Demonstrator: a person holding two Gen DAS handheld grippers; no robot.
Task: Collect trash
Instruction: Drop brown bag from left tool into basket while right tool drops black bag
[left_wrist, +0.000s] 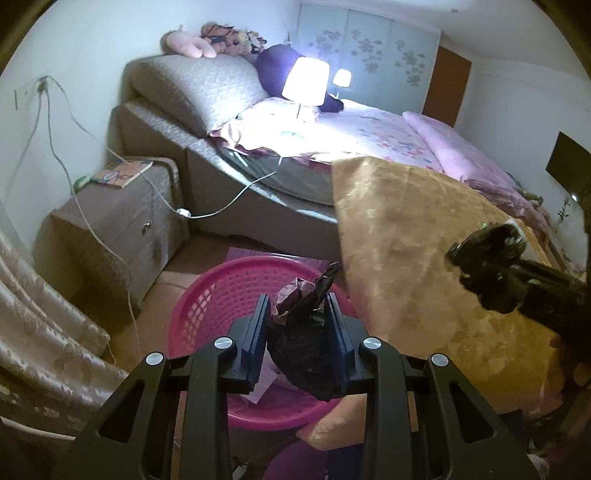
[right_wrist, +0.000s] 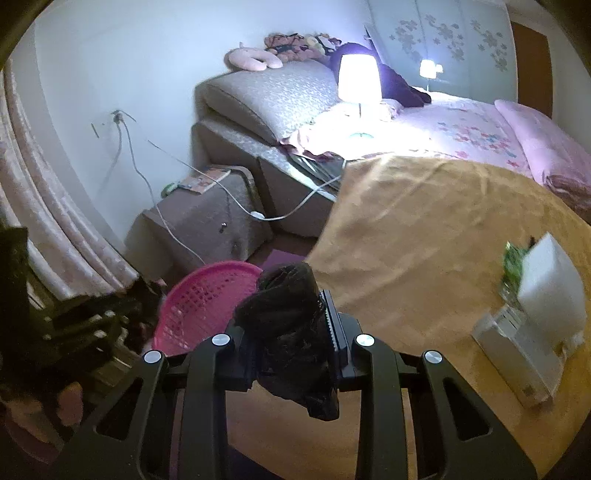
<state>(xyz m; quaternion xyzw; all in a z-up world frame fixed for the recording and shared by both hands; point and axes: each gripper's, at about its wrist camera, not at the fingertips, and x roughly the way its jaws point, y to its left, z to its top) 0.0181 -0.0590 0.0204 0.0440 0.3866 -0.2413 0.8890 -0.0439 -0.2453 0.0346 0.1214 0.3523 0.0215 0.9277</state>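
My left gripper (left_wrist: 298, 325) is shut on a crumpled dark wrapper (left_wrist: 306, 332) with a reddish inside, held above the pink plastic basket (left_wrist: 207, 295) on the floor. A pale scrap of paper (left_wrist: 264, 384) lies inside that basket. My right gripper (right_wrist: 291, 317) is shut on a wad of black crumpled plastic (right_wrist: 291, 332), over the edge of the orange-covered table (right_wrist: 424, 229); the pink basket (right_wrist: 199, 299) sits to its lower left. In the left wrist view the right gripper (left_wrist: 491, 266) shows at the right edge with its black wad.
A bedside cabinet (left_wrist: 118, 221) with a booklet and trailing white cables stands left of the basket. Behind is a bed (left_wrist: 369, 136) with a lit lamp (left_wrist: 306, 79). A white box (right_wrist: 532, 325) and green bits (right_wrist: 513, 262) lie on the table. Curtains (left_wrist: 40, 332) hang at left.
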